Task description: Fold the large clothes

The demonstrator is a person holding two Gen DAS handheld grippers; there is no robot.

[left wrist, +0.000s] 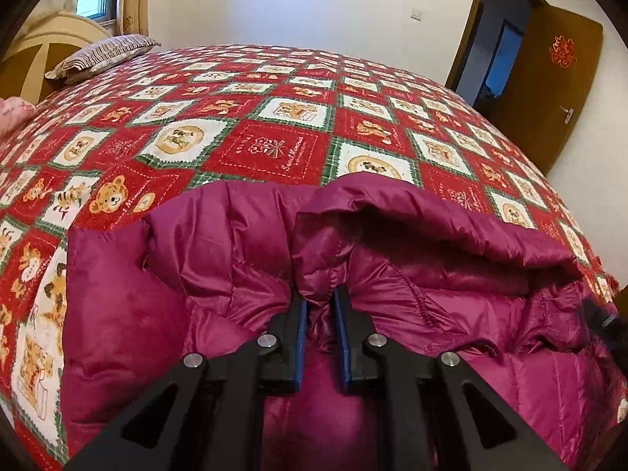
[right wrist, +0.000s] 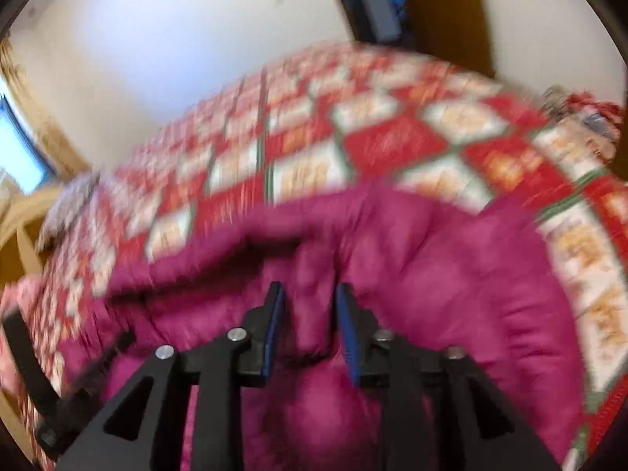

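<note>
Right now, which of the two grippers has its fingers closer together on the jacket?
The left gripper: only a narrow pinch of purple jacket sits between its fingers. The right gripper shows a wider gap.

Open quilt (left wrist: 282, 117) beyond jacket (left wrist: 392, 259)

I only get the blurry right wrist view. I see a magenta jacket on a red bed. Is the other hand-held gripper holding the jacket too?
Observer: Yes. The left hand-held gripper has a fold of the magenta jacket bunched between its fingers, nearly closed on it.
Operator: What's printed on the bedspread? Mine is smeared.
Observer: The bedspread shows teddy bears in red and white squares with green borders.
Operator: Anything else on the bed?
Observer: A striped pillow lies at the far left corner, near the window.
Operator: Is the door shut?
Observer: No, the brown door stands open.
</note>
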